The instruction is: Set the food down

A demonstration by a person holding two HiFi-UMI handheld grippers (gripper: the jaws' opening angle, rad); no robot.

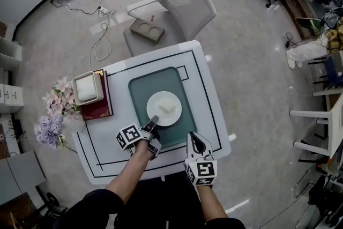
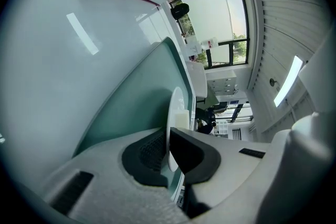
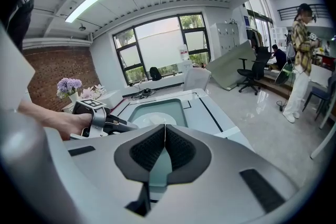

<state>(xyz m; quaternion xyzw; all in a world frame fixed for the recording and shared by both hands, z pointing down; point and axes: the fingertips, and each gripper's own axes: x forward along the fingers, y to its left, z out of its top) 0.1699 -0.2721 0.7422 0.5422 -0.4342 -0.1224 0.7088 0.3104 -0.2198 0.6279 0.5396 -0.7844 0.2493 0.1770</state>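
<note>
**Plate over the mat, left grip on its rim**

Left gripper (image 2: 170,152): your jaws are closed on the near rim of the white plate (image 1: 155,100). One black pad is on the upper face of the rim and the other is beneath it, with only the thin rim between them.

Food (image 1: 166,108): a pale, squarish block lying on the plate just right of its centre. In the left gripper view it sits beyond the pads, and they do not touch it.

Plate position: over the middle of the teal placemat (image 1: 143,85), towards the near half. Neither view shows whether its base rests on the mat or hangs just clear of it.

Right gripper (image 3: 165,136): your jaws are together, tips meeting, with nothing between them. In the head view it sits over the near edge of the white table (image 1: 206,96), beside the mat's near right corner. It is apart from the plate and well to the right of your left gripper.

Surroundings:
- A dark red book (image 1: 99,110) lies to the left of the mat, with a white box (image 1: 86,88) on top of it.
- Pink and purple flowers (image 1: 56,113) stand at the table's left edge.
- A grey chair (image 1: 186,0) stands at the far side, with a brown object (image 1: 147,30) on its seat.
</note>
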